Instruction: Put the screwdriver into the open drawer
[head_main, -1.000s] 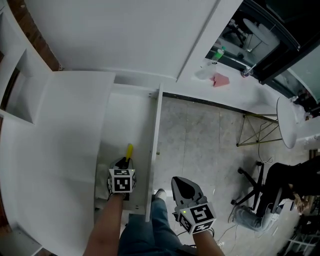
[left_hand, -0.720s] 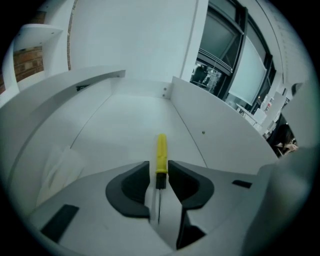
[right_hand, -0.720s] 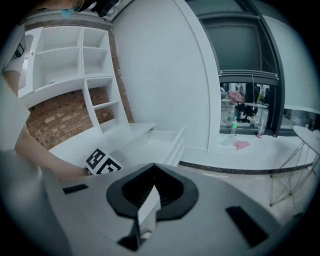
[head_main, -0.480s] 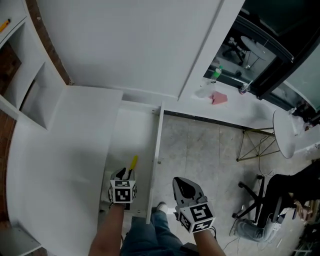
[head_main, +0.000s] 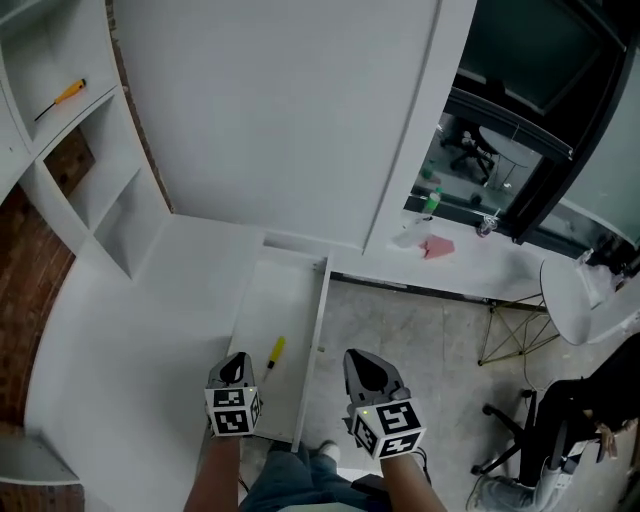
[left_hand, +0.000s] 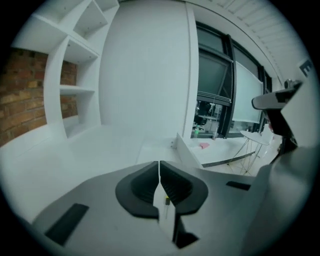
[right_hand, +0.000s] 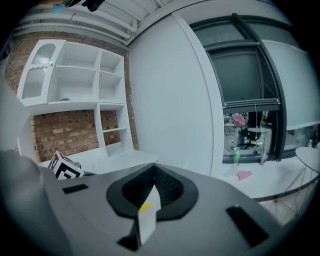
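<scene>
Fingers (left_hand: 145, 189) of the left gripper (head_main: 236, 362) close together on nothing; right gripper (head_main: 366, 366) likewise pinched, empty. Two screwdrivers: yellow-handled screwdriver (head_main: 274, 351) lies inside the one open drawer (head_main: 265, 308), second screwdriver (head_main: 60, 97) on a shelf (head_main: 92, 98)

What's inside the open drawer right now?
A yellow-handled screwdriver lies on the floor of the drawer, near its right wall; nothing else shows. The left claw covers the near left corner, so that part cannot be checked.
</scene>
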